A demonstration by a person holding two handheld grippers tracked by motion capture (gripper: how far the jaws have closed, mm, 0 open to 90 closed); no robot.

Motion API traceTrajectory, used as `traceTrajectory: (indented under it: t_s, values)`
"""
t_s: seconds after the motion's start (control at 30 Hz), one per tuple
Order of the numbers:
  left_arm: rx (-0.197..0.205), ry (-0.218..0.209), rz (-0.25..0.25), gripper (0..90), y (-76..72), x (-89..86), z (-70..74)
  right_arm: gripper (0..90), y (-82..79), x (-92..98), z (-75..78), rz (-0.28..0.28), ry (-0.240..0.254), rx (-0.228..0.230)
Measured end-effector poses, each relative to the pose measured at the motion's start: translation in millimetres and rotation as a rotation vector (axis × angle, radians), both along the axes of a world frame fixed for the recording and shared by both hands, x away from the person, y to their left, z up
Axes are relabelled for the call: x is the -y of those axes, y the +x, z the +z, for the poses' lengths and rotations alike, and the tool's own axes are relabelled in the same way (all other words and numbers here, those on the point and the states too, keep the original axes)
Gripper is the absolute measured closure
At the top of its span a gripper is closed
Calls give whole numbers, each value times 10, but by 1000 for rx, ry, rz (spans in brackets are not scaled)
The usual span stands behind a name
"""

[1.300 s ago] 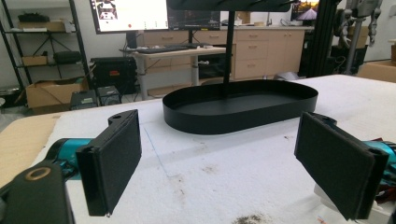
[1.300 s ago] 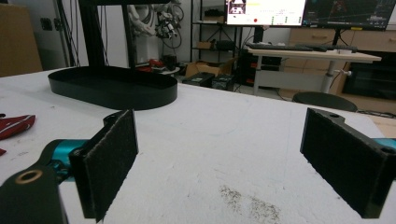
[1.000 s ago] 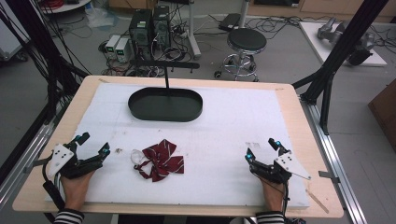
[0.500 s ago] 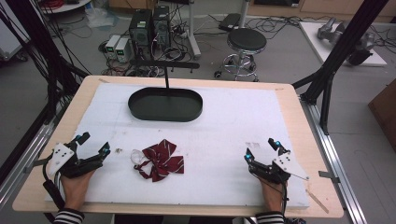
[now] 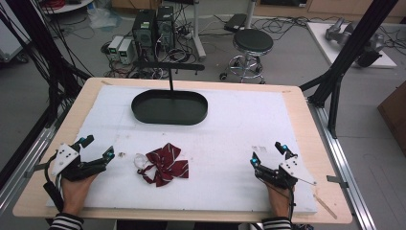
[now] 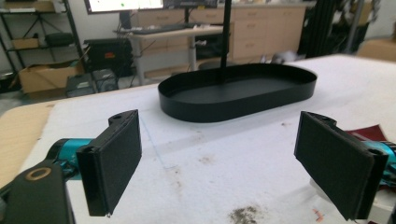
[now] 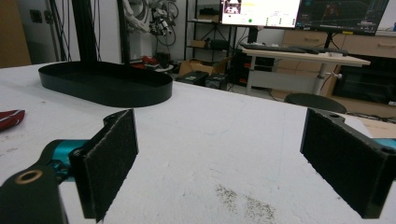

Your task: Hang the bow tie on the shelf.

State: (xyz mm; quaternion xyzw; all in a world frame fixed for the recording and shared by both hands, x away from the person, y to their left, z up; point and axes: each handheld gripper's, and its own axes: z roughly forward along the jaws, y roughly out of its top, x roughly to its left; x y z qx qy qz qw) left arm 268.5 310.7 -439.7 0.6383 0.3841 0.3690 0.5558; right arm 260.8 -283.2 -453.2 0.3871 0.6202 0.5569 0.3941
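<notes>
Bow [image 5: 163, 164]: just right of left gripper [image 5: 98, 149], long axis crosswise; far from right gripper [image 5: 268, 153]; both spread wide, empty.

Pretty even overhead light, soft shadows, no real glare. High view is a bit grainy; both gripper views blur toward the background.
</notes>
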Motion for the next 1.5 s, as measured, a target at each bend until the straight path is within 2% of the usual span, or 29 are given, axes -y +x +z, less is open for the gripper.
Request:
traceTrajectory:
  t_s: [0.07, 0.1, 0.33, 0.4, 0.47, 0.63, 0.77, 0.93, 1.17, 1.27, 1.4, 1.5]
  values:
    - [-10, 8, -7, 153, 10, 7, 55, 103, -4, -5, 0, 1, 2, -6]
    - [-22, 25, -9, 153, 18, 12, 88, 103, -2, -7, 0, 1, -1, -1]
    - [-81, 83, -88, 153, 79, 94, 300, 103, -4, -5, 0, 2, 3, -6]
    - [-104, 107, -103, 153, 111, 120, 350, 103, -4, -5, 0, 3, 3, -6]
    - [-145, 138, -119, 154, 164, 149, 389, 103, -4, -7, 0, 3, 3, -6]
    - [-241, 171, -165, 156, 253, 231, 428, 103, -4, -6, 0, 4, 2, -5]
    - [-307, 242, -185, 167, 313, 316, 453, 103, -1, -6, 0, 5, -1, 0]
    - [-396, 277, -204, 187, 396, 406, 459, 103, -6, -8, -1, 4, -3, 1]
    - [-493, 335, -228, 187, 476, 552, 471, 103, -7, -5, -1, 5, 1, -1]
    - [-516, 349, -232, 187, 492, 591, 478, 103, -8, -7, 0, 5, 1, -1]
    - [-562, 403, -242, 201, 526, 670, 498, 103, -5, 1, -1, 3, 0, 5]
    - [-582, 440, -257, 224, 544, 719, 506, 103, -6, 1, -2, 3, 2, 5]
